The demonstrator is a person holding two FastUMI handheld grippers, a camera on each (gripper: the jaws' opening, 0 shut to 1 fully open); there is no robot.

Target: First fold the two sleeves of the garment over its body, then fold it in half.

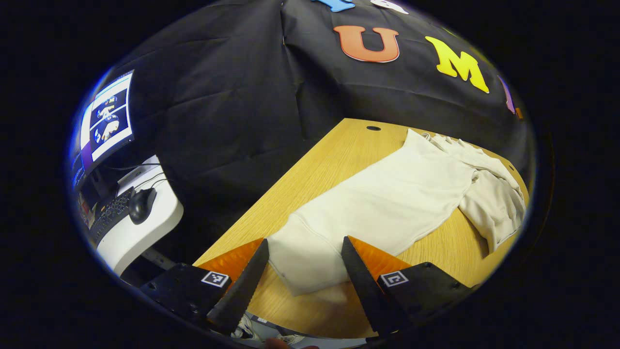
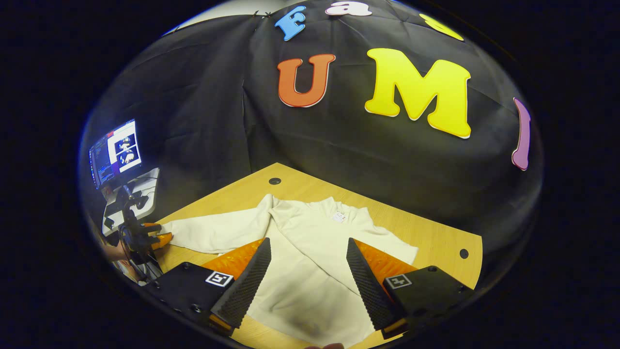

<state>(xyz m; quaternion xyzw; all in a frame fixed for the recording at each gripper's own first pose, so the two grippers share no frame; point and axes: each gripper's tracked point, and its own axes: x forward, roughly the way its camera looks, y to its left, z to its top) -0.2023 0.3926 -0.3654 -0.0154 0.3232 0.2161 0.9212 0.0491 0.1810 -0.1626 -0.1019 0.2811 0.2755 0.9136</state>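
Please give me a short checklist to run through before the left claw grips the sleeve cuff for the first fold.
1. Left claw open wide enough: ok, its fingers stand apart.
2. Sleeve cuff between those fingers: ok, it lies flat on the table in the gap, not yet pinched.
3. Sleeve stretched out from the garment: ok, it runs straight to the side.
4. Right claw ready: ok, open above the garment's body, holding nothing.
5. Other sleeve laid flat: cannot tell, the right claw partly hides it.
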